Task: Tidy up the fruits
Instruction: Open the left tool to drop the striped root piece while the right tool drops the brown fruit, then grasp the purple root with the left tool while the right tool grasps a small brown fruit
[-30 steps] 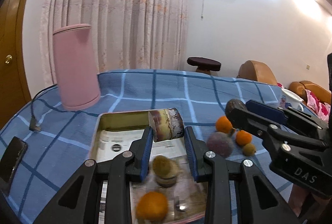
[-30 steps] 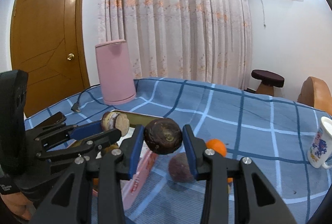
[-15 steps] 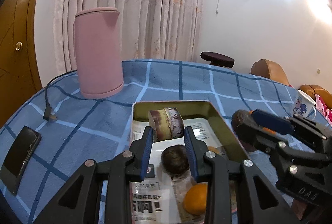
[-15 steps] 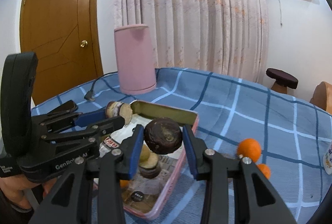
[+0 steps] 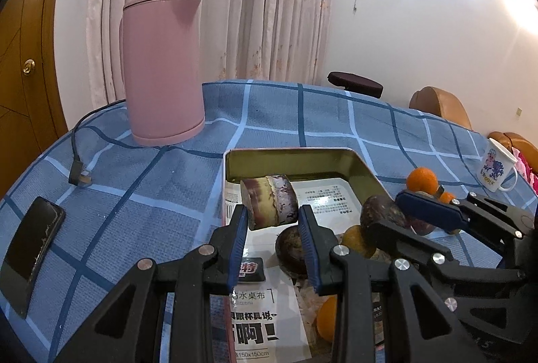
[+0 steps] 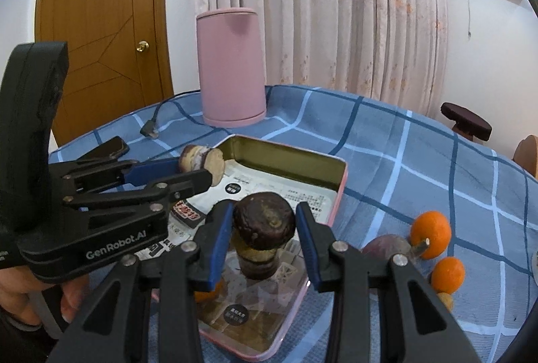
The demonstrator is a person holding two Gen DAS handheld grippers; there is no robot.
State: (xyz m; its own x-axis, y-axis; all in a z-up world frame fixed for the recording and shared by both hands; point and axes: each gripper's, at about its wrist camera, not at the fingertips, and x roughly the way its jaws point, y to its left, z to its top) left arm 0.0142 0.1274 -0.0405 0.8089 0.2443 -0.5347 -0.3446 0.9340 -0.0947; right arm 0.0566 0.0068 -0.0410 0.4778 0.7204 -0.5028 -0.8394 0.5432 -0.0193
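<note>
Left wrist view. At lower centre, the left gripper has its jaws closed on a short sugarcane segment, gripped across its curved sides and held above the far end of the pink-rimmed tin tray. We judge the segment stiff and fairly heavy, with a smooth rind that could roll between flat pads; a hold across the middle suits it. In the tray, below the jaws, lie a dark passion fruit and an orange at lower right, on printed paper. At right, the right gripper carries a second dark fruit. A pink kettle stands at upper left, a phone at far left, a mug at far right.

Right wrist view. At lower centre, the right gripper holds a wrinkled passion fruit, its jaws pressing the widest part, above the near half of the tray. We judge it light, with a leathery shell that dents under excess force. At centre left, the left gripper shows the cane's cut end. On the blue-checked worktop, right of the tray, remain a purple passion fruit and two oranges near one another.
</note>
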